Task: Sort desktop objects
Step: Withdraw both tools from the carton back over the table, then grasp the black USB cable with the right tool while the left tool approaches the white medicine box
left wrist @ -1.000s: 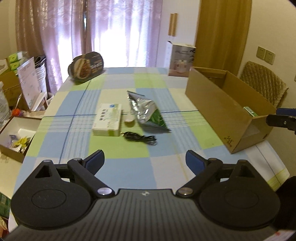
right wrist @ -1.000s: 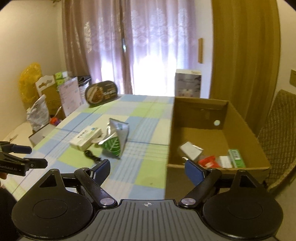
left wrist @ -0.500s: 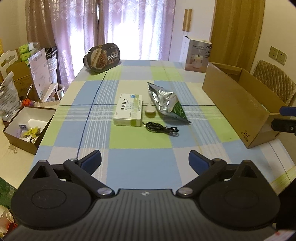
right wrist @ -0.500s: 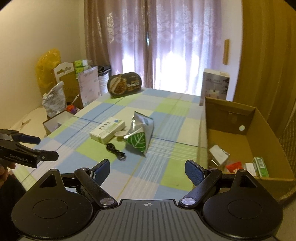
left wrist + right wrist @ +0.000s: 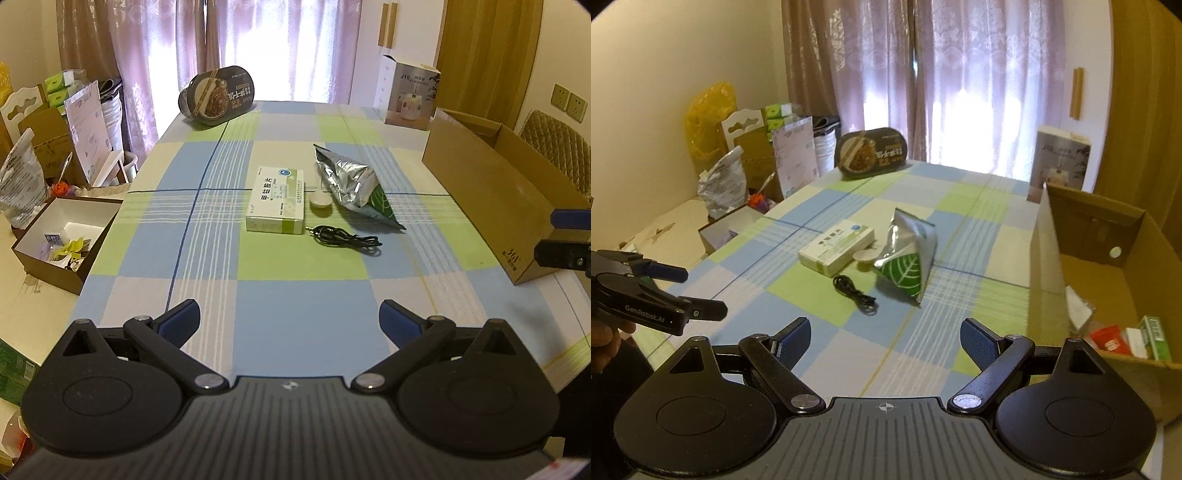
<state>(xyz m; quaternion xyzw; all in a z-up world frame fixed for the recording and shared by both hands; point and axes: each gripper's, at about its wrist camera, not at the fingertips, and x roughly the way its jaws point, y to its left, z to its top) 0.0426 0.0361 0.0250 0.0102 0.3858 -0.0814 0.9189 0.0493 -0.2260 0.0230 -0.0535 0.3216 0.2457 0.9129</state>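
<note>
On the checked tablecloth (image 5: 295, 280) lie a white-green medicine box (image 5: 277, 199), a small white spoon (image 5: 320, 197), a silver-green snack bag (image 5: 352, 186) and a coiled black cable (image 5: 347, 240). The same box (image 5: 836, 247), bag (image 5: 910, 264) and cable (image 5: 855, 293) show in the right wrist view. My left gripper (image 5: 290, 321) hangs open over the near table edge, well short of them. My right gripper (image 5: 884, 338) is open too, nothing between its fingers. The left gripper (image 5: 683, 295) appears at the left of the right view.
An open cardboard box (image 5: 1108, 280) at the table's right edge holds several small packets (image 5: 1130, 338). A noodle bowl (image 5: 218, 94) and a white product carton (image 5: 410, 96) stand at the far end. Boxes and bags (image 5: 55, 229) crowd the floor to the left.
Both grippers have pulled back and swung left; the table objects now sit more centred in each view. Both stay open. Nothing on the table has moved.
</note>
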